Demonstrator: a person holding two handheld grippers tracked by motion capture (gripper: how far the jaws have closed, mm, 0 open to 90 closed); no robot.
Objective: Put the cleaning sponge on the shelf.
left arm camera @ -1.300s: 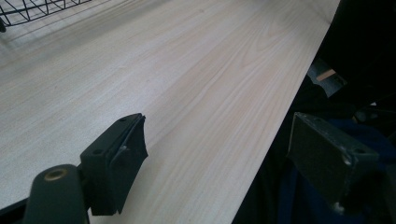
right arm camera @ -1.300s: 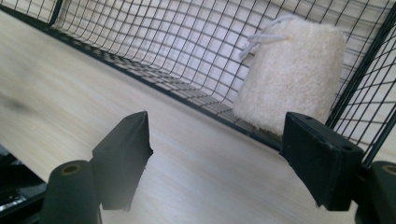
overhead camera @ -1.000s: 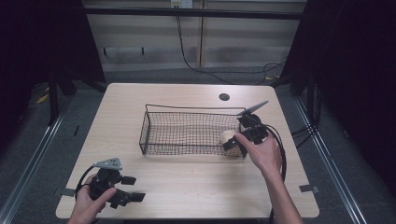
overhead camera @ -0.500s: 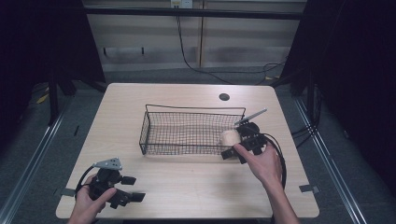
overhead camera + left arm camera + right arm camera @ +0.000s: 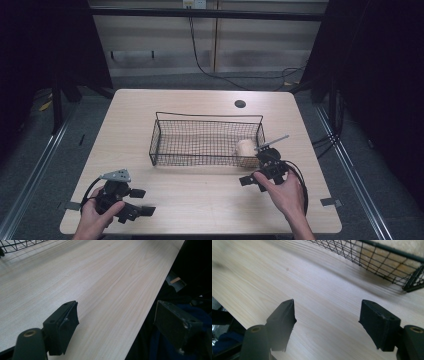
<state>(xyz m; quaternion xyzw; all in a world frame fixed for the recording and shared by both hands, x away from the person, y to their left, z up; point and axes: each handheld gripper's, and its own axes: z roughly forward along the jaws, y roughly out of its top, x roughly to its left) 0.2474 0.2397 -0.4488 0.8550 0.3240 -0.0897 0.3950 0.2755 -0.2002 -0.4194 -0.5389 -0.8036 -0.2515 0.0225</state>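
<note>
The pale roll (image 5: 245,148) lies in the right end of the wire basket (image 5: 200,119), looks light and soft, best pinched gently across its middle, while right gripper (image 5: 327,322) and left gripper (image 5: 115,325) both have jaws spread, holding nothing

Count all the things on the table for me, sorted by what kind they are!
Wire basket: 1
Pale roundish lump, in the basket's right end, too blurry to name: 1
Hand-held grippers: 2, the left gripper and the right gripper, both with jaws apart and empty
Total: 4
</note>
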